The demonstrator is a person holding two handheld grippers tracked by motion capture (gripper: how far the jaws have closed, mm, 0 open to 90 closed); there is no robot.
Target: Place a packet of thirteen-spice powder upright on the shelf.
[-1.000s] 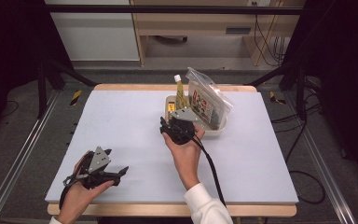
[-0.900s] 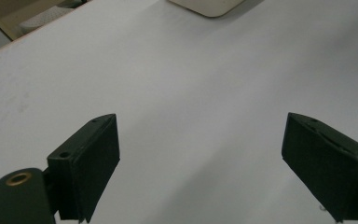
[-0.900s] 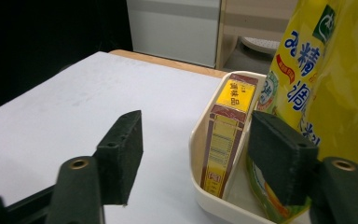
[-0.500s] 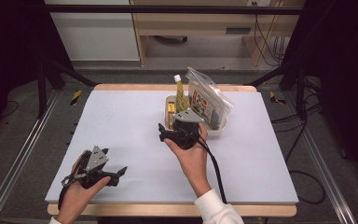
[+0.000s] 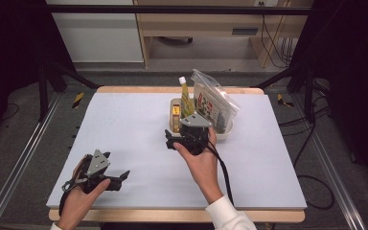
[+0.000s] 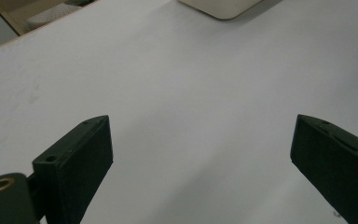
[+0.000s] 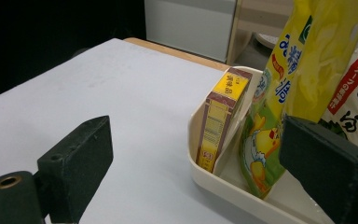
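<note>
Tray (image 5: 226, 136) holds box (image 7: 221, 116), yellow bottle (image 7: 279, 107), bag (label unclear) | right tongs (image 7: 196, 163) just opened, empty | left tongs (image 6: 200, 158) wide

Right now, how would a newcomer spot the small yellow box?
Find the cream tray at the white table's far middle. The small yellow box stands upright at its left end, beside the yellow pouch: rigid, unlike the soft bags.

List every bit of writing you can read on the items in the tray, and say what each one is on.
Yellow squeeze pack: large blue Japanese characters down its side, cut off and not surely readable; a small green logo near the top, too small to read.
Yellow-topped box: red characters on the top and fine print on the side, too small to read.
Clear bag: white characters on a red band, blurred; large black characters, cropped.
</note>
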